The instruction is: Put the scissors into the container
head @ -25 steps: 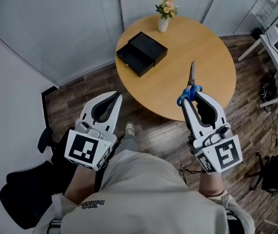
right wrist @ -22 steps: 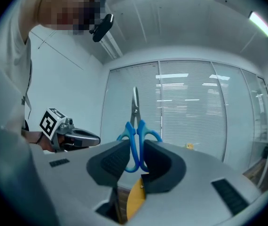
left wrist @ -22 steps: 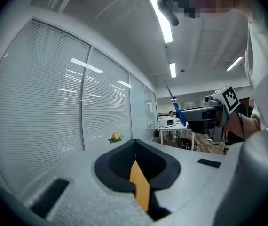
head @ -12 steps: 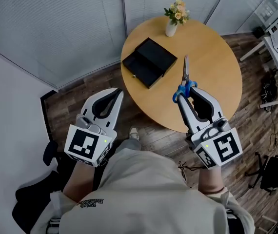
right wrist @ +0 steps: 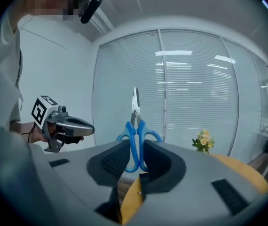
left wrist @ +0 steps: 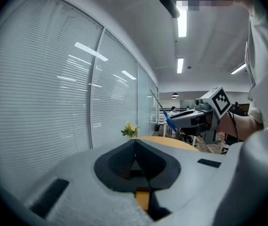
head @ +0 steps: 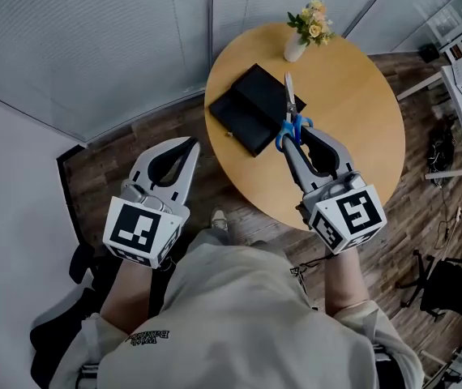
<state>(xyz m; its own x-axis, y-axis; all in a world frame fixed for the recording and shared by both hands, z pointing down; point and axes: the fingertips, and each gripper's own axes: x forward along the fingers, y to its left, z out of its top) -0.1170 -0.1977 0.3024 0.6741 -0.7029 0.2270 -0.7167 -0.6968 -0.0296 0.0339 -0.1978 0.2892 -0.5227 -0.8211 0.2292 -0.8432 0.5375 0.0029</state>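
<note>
Clamping blue-handled steel scissors (head: 288, 96) in my right gripper (head: 294, 136) over the black rectangular container (head: 243, 108), left gripper (head: 189, 144) apart from it, jaws together

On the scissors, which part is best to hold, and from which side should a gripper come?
On the scissors, grip the blue handle loops, coming from the handle end. The loops are thick and blunt; the closed blades are thin and pointed. The right gripper holds them so, blades pointing ahead toward the container.
</note>
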